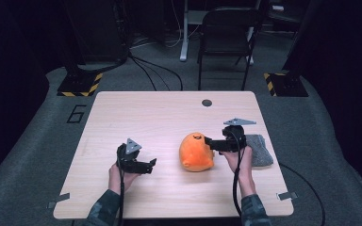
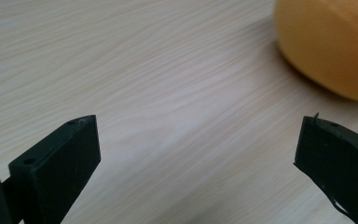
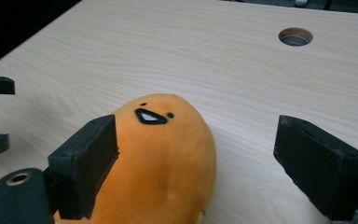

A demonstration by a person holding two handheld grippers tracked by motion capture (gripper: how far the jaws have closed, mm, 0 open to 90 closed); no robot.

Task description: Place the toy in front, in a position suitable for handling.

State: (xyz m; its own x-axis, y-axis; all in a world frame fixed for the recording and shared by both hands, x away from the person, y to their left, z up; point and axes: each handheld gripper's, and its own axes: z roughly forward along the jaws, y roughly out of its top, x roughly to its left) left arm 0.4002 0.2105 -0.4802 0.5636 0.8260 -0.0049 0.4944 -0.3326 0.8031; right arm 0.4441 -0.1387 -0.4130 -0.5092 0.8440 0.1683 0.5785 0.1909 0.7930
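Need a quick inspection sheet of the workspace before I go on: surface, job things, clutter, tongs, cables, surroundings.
Surface: light wood table, round hole near the far edge.
Job's things: orange plush toy right of the middle, face on top.
Clutter: grey cloth by the right edge.
Tongs: left tongs open over bare wood; right tongs open, jaws apart either side of the toy's top.
Cables: one black cable trails along the right forearm; more lie on the floor.
Surroundings: dark chair beyond the table, hazard-striped bases on grey floor.
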